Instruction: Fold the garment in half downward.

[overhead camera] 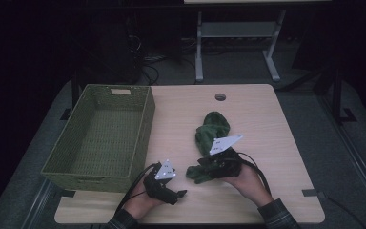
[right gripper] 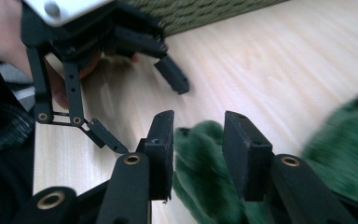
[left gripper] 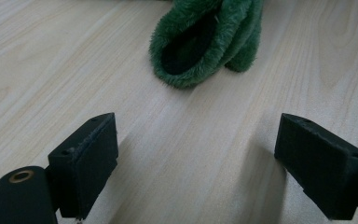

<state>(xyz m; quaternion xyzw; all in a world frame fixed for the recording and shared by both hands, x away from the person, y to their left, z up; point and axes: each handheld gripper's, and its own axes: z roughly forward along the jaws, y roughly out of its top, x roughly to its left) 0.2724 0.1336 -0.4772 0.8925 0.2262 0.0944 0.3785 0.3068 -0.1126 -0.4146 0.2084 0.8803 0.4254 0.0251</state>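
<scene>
The right hand-held gripper (right gripper: 198,140) has its jaws part-closed around a fold of the fuzzy green cloth (overhead camera: 211,130) lying mid-table (overhead camera: 267,119) — whether the pads truly pinch it I cannot tell, so a deeper bite is wise before lifting. The left hand-held gripper (left gripper: 196,158) waits wide open, empty. The woven green basket (overhead camera: 145,124) at the table's left edge holds nothing — likely the cloth's destination.

I see a dark green fuzzy cloth (overhead camera: 213,128), an olive-green woven basket (overhead camera: 102,135), black grippers and a pale wood-grain table (overhead camera: 262,119)
</scene>
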